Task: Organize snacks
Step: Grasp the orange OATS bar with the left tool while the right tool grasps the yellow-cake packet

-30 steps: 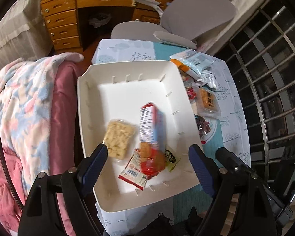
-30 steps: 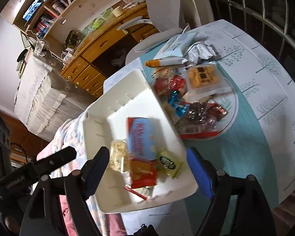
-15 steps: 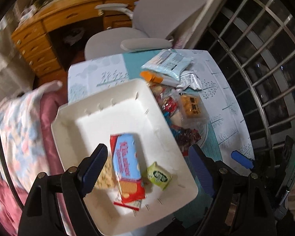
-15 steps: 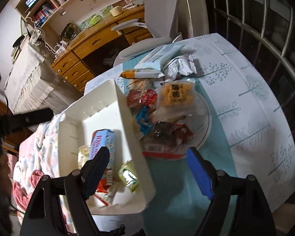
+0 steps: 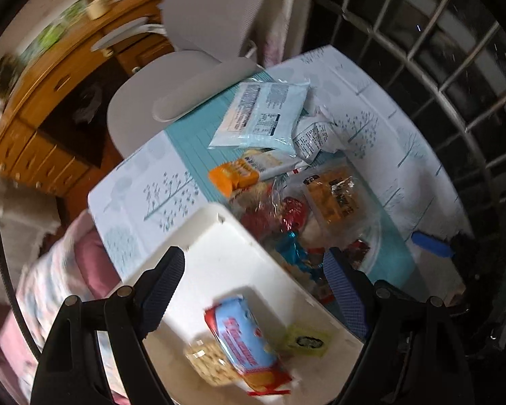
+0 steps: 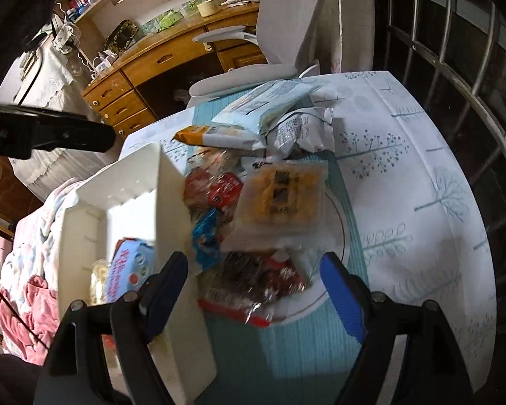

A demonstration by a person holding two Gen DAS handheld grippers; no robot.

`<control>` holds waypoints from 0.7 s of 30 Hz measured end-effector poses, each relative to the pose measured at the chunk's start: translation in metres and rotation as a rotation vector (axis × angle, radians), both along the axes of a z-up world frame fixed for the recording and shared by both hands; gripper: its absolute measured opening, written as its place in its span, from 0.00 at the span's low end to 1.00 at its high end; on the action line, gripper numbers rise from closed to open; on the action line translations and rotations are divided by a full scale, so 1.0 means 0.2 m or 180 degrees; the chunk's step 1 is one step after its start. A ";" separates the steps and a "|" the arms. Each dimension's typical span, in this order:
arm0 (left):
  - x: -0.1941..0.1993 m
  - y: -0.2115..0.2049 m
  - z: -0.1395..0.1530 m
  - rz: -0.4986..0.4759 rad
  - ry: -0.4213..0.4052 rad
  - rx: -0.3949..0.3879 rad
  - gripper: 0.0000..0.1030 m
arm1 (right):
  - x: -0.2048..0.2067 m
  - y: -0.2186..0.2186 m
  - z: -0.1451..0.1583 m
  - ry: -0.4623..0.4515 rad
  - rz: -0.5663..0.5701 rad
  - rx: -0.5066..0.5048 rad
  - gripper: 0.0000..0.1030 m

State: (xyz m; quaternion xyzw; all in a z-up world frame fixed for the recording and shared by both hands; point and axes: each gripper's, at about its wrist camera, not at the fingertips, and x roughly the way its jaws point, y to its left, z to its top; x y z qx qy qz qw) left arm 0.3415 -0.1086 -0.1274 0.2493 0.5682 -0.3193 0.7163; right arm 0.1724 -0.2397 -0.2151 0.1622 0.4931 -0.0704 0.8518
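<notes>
A white bin [image 5: 219, 249] on the table's left side holds a blue and red biscuit pack [image 5: 243, 337], a pale cracker pack [image 5: 205, 364] and a small yellow-green packet [image 5: 303, 339]. The bin also shows in the right wrist view [image 6: 172, 202]. My left gripper [image 5: 253, 290] is open and empty above the bin. My right gripper [image 6: 253, 287] is open and empty above a plate [image 6: 337, 222] piled with snacks: a dark red packet [image 6: 253, 283], an orange cracker pack [image 6: 283, 195], a blue candy [image 6: 204, 236]. A light blue bag [image 6: 270, 101] lies behind.
A grey office chair [image 6: 286, 33] and a wooden desk [image 6: 145, 67] stand behind the table. A pink and floral blanket [image 6: 27, 270] lies left of the bin. A barred window [image 6: 472, 67] runs along the right. The patterned tablecloth [image 6: 421, 202] is bare at the right.
Both grippers have swung right, from over the bin toward the snack plate. The biscuit pack now lies flat in the bin. Both stay open.
</notes>
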 end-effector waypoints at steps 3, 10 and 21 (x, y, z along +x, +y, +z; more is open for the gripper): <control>0.06 -0.11 -0.10 -0.0161 0.0061 0.0159 0.81 | 0.04 -0.04 -0.04 -0.0028 0.0016 -0.0031 0.83; 0.16 -0.31 -0.33 -0.0334 0.0146 0.0396 0.81 | 0.14 -0.10 -0.15 -0.0019 0.0060 -0.0026 0.84; 0.29 -0.48 -0.65 -0.0405 0.0114 0.0879 0.81 | 0.24 -0.09 -0.27 0.0010 0.0086 -0.0088 0.89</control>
